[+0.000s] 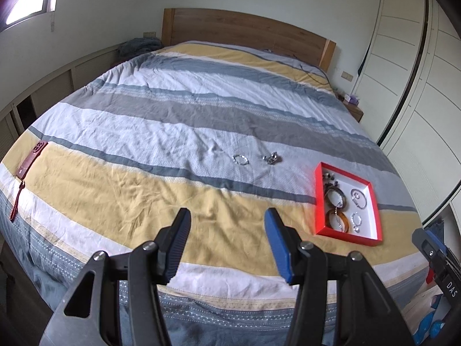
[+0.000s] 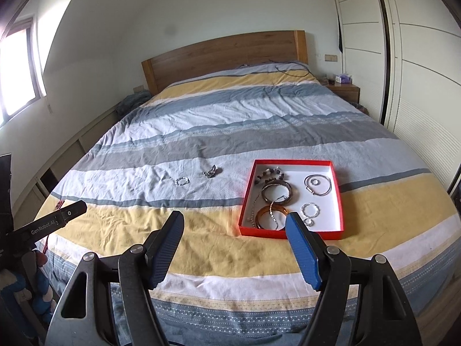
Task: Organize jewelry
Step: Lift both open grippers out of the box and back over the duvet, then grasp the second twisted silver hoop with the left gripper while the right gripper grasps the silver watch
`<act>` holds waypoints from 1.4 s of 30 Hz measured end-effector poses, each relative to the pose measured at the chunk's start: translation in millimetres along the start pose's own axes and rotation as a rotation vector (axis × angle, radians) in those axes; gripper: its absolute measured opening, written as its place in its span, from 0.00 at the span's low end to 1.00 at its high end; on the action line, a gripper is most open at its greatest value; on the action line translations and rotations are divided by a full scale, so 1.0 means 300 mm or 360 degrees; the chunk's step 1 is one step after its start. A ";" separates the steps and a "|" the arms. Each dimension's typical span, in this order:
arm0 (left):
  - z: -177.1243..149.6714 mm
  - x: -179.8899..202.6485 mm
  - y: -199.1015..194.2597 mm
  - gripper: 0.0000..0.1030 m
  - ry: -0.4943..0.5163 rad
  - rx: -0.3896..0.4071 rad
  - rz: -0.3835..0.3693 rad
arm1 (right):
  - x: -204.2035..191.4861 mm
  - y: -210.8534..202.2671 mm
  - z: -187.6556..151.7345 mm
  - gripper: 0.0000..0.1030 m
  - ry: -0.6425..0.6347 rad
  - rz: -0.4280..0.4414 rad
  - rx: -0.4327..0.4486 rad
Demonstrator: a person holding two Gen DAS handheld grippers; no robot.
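A red box with a white inside point(image 1: 371, 199) point(image 2: 335, 190) lies on the striped bed and holds several bracelets and bangles, among them an amber bangle point(image 1: 337, 221) point(image 2: 270, 216). Two loose pieces lie on the cover left of the box: a small silver bracelet point(image 1: 240, 159) point(image 2: 182, 181) and a darker tangled piece point(image 1: 272, 158) point(image 2: 212, 171). My left gripper point(image 1: 227, 216) is open and empty above the near yellow stripe. My right gripper point(image 2: 234, 219) is open and empty, just in front of the box's near edge.
A red phone case with a strap point(image 1: 28, 163) lies at the bed's left edge. A wooden headboard point(image 1: 245, 33) stands at the far end, a nightstand point(image 2: 344, 88) and white wardrobe doors point(image 2: 417, 72) to the right, low cabinets along the left wall.
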State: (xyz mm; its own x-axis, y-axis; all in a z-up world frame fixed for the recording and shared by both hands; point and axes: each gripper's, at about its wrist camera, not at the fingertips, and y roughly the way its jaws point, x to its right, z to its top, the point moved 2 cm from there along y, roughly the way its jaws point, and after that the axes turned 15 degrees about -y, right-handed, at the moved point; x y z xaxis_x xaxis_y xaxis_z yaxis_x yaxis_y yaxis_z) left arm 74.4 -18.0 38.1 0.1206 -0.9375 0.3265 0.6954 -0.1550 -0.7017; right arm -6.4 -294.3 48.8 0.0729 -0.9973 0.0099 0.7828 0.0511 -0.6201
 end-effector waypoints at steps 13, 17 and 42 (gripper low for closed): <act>0.018 -0.016 0.337 0.50 0.0017 -0.0197 -0.0043 | -0.100 0.313 0.051 0.66 -0.0103 0.0166 -0.0149; 0.060 -0.021 0.456 0.50 0.0022 -0.0239 -0.0058 | -0.111 0.452 0.096 0.64 -0.0100 0.0219 -0.0200; 0.265 0.052 1.136 0.32 0.0180 -0.0396 -0.0094 | -0.143 1.276 0.274 0.58 -0.0010 0.0373 -0.0495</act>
State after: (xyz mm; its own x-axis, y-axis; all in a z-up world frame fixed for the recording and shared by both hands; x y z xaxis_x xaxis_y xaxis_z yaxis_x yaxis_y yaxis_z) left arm 369.4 -60.6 -145.7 -0.0046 -0.9511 0.3088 0.5017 -0.2693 -0.8221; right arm 340.8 -227.6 -124.6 0.2321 -0.9601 -0.1559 0.5196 0.2579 -0.8145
